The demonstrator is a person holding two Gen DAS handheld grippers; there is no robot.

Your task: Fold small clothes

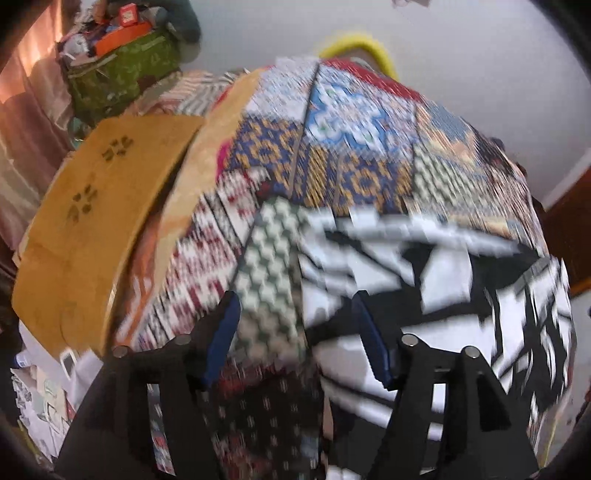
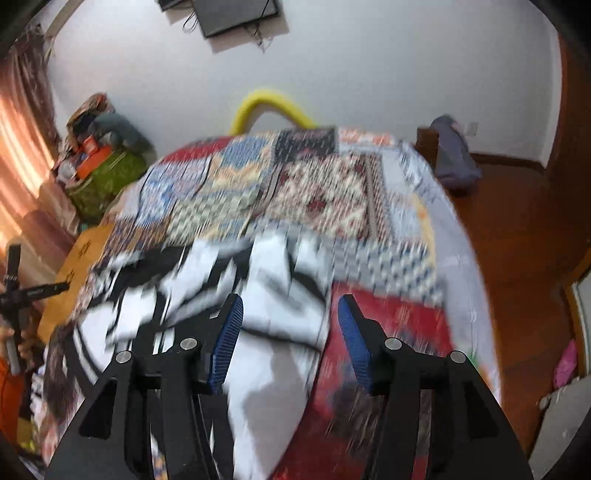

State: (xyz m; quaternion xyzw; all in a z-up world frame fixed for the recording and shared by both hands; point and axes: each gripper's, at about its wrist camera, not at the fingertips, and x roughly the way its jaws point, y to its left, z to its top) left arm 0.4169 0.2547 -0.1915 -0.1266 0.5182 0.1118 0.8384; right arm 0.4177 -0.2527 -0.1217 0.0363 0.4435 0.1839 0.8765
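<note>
Garment (image 2: pixel 207 295) blurred, axis unclear.

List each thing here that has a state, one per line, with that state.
Left gripper: open, holding nothing.
Right gripper: open, holding nothing.
Black-and-white garment: lying crumpled on the bed, not yet folded.
Patchwork bedspread: spread over the bed.
Green bag: open and overfilled.
Wall screen: dark.
</note>
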